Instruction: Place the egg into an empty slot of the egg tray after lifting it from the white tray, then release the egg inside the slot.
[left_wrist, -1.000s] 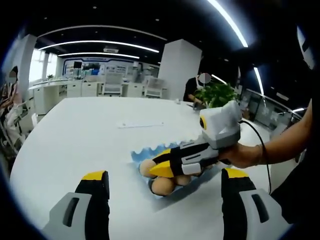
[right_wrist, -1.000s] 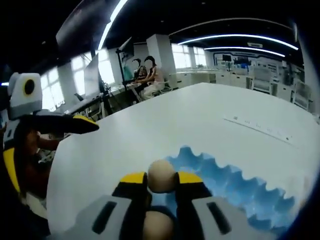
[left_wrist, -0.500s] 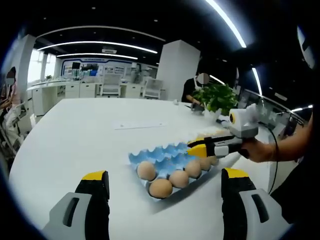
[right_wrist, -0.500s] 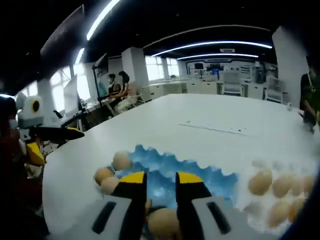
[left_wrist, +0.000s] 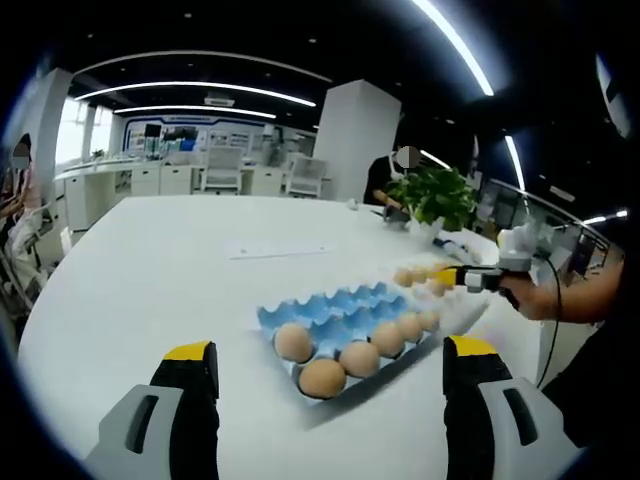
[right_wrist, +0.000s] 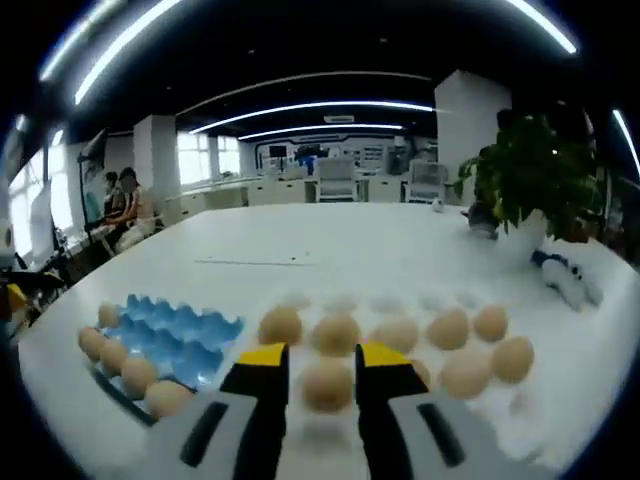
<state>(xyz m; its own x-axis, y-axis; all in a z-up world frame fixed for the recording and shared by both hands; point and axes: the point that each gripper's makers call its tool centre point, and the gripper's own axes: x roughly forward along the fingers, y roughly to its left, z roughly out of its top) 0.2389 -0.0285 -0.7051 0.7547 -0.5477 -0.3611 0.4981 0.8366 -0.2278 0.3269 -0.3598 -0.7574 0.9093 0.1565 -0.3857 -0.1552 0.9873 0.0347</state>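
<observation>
A blue egg tray (left_wrist: 325, 305) lies mid-table with several eggs (left_wrist: 322, 376) along its near row and bare slots behind. Right of it is the white tray (left_wrist: 452, 303) with more eggs. My left gripper (left_wrist: 330, 350) hovers in front of the blue tray, open wide and holding nothing. A hand holds my right gripper (left_wrist: 462, 277) over the white tray. In the right gripper view, the right gripper (right_wrist: 323, 358) stands over the white tray (right_wrist: 385, 302), open narrowly, with one egg (right_wrist: 327, 385) between its tips. The blue egg tray (right_wrist: 175, 335) sits to the left.
A potted plant (right_wrist: 520, 175) and a small blue-and-white object (right_wrist: 560, 275) stand at the table's far right. A thin white strip (left_wrist: 280, 249) lies farther back on the table. People sit at desks (right_wrist: 125, 200) beyond the left edge.
The right gripper left its egg in the blue tray and swung right to the white tray, where another egg now sits between its tips. The left gripper stayed still.
</observation>
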